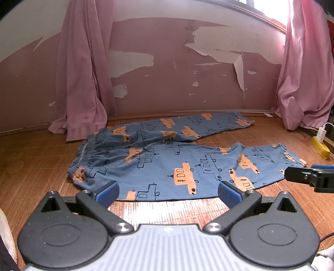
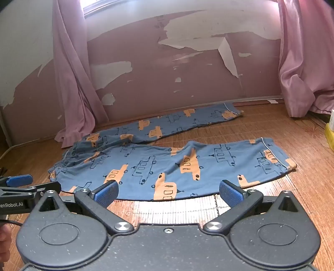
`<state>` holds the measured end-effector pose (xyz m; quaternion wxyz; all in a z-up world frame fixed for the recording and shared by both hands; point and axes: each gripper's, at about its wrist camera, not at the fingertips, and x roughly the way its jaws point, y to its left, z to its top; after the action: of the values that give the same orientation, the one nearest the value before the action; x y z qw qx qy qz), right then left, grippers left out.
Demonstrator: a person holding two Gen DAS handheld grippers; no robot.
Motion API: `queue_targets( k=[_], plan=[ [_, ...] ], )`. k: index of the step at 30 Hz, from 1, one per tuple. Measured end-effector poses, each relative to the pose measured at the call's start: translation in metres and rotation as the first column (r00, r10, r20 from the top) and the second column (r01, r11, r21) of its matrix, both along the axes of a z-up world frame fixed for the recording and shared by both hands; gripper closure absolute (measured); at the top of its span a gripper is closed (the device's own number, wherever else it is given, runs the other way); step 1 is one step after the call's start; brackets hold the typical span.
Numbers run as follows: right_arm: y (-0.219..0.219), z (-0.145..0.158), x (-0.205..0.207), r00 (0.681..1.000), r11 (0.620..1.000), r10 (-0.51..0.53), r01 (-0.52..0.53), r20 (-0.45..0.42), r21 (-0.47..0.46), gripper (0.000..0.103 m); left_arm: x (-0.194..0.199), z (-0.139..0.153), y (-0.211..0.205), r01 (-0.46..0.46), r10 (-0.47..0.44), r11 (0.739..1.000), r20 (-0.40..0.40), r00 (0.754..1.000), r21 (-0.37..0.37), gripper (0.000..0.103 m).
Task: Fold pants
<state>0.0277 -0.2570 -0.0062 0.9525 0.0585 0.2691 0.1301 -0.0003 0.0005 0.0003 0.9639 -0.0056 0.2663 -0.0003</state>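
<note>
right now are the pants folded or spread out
Spread out: the pants lie flat on the floor, both legs apart in a V, nothing doubled over.

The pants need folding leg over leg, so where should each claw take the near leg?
Probably along the near edge of the near leg, coming in low from the front: it lies flat, facing both open claws. Left claw nearer the waistband, right claw nearer the cuff.

Daylight enters from a window [image 1: 269,8] at upper right of the left wrist frame, upper left in the right wrist frame; blown out white there, with glare bleeding onto the pink curtain [image 1: 300,62]. Elsewhere lighting even, moderately bright, shadows soft. Strong fisheye bowing of wall [image 2: 167,83] and floor [image 1: 31,162]; dark vignette in corners. Focus acceptable throughout.
</note>
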Motion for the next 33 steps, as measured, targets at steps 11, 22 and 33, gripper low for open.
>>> queue_targets(
  k=[11, 22, 33],
  plan=[
    [-0.0002, -0.0002, 0.0002, 1.000, 1.000, 0.000, 0.000, -0.003, -0.001, 0.001, 0.0001, -0.0005, -0.0002, 0.003, -0.003, 1.000, 0.000, 1.000, 0.001, 0.000],
    [0.0001, -0.0008, 0.0003, 1.000, 1.000, 0.000, 0.000, -0.004, -0.001, 0.001, -0.0007, 0.0006, 0.0003, 0.001, -0.001, 1.000, -0.001, 1.000, 0.002, 0.000],
    [0.0006, -0.0006, -0.0001, 1.000, 1.000, 0.000, 0.000, -0.004, -0.002, 0.001, -0.0014, 0.0003, -0.0001, 0.004, -0.004, 1.000, 0.002, 1.000, 0.003, 0.000]
  ],
)
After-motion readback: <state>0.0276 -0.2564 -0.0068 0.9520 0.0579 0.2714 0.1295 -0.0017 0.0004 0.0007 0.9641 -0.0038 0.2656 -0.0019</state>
